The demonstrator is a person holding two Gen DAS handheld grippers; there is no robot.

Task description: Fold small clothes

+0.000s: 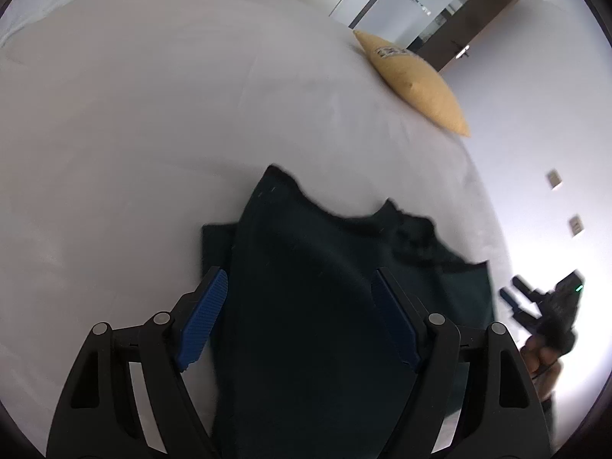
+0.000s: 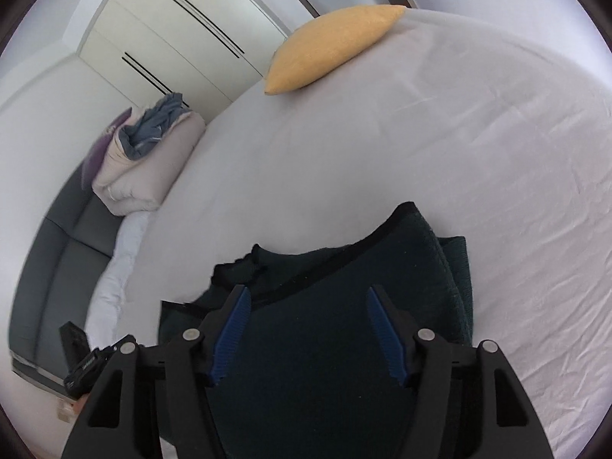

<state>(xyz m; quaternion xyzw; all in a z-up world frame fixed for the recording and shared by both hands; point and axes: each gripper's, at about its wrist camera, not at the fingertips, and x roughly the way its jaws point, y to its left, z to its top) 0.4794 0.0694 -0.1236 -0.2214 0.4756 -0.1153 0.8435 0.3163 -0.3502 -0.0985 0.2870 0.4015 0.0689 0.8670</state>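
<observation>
The bed [image 2: 440, 153], under a pale wrinkled sheet, is the landmark. In the right wrist view, at its far left edge, a folded cream duvet [image 2: 149, 164] sits with a crumpled blue-grey cloth [image 2: 153, 126] on top and a grey padded headboard [image 2: 61, 252] beside it; white wardrobe doors [image 2: 172, 38] stand behind. Further right, a yellow cushion [image 2: 329, 46] lies at the bed's far edge, well apart from everything else. The dark green garment [image 2: 325, 344] lies on the bed's near part, partly folded, with a black hem band running across it and bunched layers at its left end; nothing lies on top of it. The right gripper [image 2: 310, 340] hangs over the garment with its jaws spread wide, blue pads apart, pinching nothing. In the left wrist view, the left gripper [image 1: 298, 317] is likewise over the garment [image 1: 325, 306], jaws spread, and the right gripper [image 1: 535, 306] shows at the bed's right edge.
</observation>
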